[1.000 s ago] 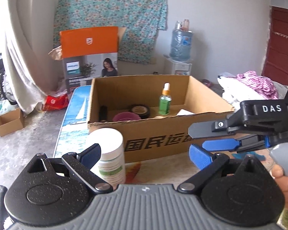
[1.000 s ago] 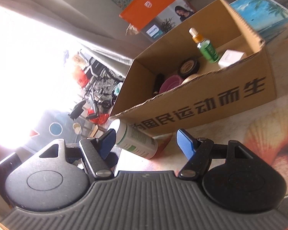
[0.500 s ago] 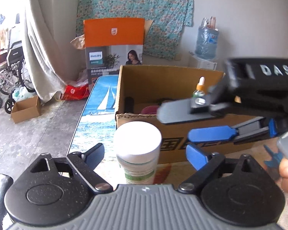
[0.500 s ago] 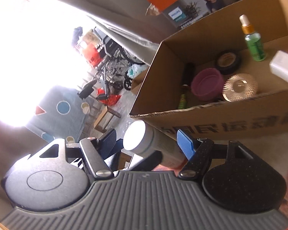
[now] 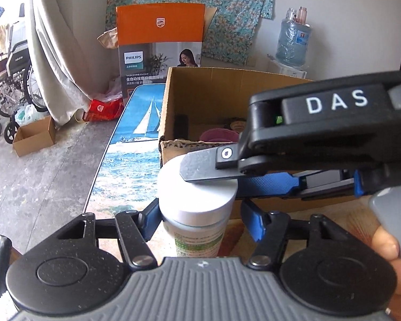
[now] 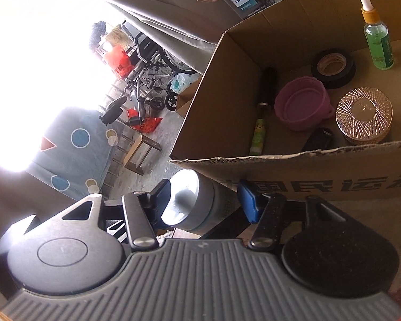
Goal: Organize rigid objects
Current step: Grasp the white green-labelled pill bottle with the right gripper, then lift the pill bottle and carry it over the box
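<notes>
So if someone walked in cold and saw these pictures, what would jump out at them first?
The white-capped bottle right up front, standing just outside the cardboard box, with both the left gripper and the right gripper bracketing it. Next, the box's contents: a pink bowl, a black tape roll and a green dropper bottle.

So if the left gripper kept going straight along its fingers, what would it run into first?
The white-capped bottle, already between the left gripper fingers, whose jaws have just been closing. Past it stands the cardboard box front wall, apparently close behind, though depth is hard to judge.
</notes>
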Demonstrator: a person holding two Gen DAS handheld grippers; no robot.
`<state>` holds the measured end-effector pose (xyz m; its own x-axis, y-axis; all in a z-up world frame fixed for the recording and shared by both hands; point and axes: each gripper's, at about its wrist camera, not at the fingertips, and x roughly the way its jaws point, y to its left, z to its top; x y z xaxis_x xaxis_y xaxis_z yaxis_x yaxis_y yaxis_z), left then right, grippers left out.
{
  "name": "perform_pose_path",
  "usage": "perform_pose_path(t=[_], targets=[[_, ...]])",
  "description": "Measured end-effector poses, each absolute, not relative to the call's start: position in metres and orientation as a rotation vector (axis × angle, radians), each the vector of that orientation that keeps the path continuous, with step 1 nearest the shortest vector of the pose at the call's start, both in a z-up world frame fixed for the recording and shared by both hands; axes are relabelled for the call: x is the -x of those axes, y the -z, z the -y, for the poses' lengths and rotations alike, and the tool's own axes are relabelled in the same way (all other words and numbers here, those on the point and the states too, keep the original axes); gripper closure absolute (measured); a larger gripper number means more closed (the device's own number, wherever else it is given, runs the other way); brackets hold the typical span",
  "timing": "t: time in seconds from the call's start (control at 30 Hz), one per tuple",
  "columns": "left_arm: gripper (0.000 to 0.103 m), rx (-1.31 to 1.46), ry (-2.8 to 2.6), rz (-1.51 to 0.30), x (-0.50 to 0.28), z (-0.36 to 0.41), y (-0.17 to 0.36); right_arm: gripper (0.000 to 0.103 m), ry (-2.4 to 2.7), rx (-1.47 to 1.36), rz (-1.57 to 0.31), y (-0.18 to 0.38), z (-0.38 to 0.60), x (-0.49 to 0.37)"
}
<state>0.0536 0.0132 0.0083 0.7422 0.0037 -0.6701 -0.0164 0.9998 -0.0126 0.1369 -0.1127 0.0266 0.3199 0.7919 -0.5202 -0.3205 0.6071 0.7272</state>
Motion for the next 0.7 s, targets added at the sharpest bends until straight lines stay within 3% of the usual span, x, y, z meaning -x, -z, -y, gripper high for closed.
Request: perform_pose_path(t=[0.13, 0.7], targets=[[0.049, 0.014, -0.015, -0.734, -0.0520, -0.0110, -0.0100, 0.056, -0.781, -0.566, -0.991, -0.0255, 0.1151, -0.1357], [0.049, 0.021, -0.010, -0.725, -0.0451, -0.0077, -0.0172, 0.056, -0.781, -0.570, -0.978, -0.0280, 0.1191, -0.1296]])
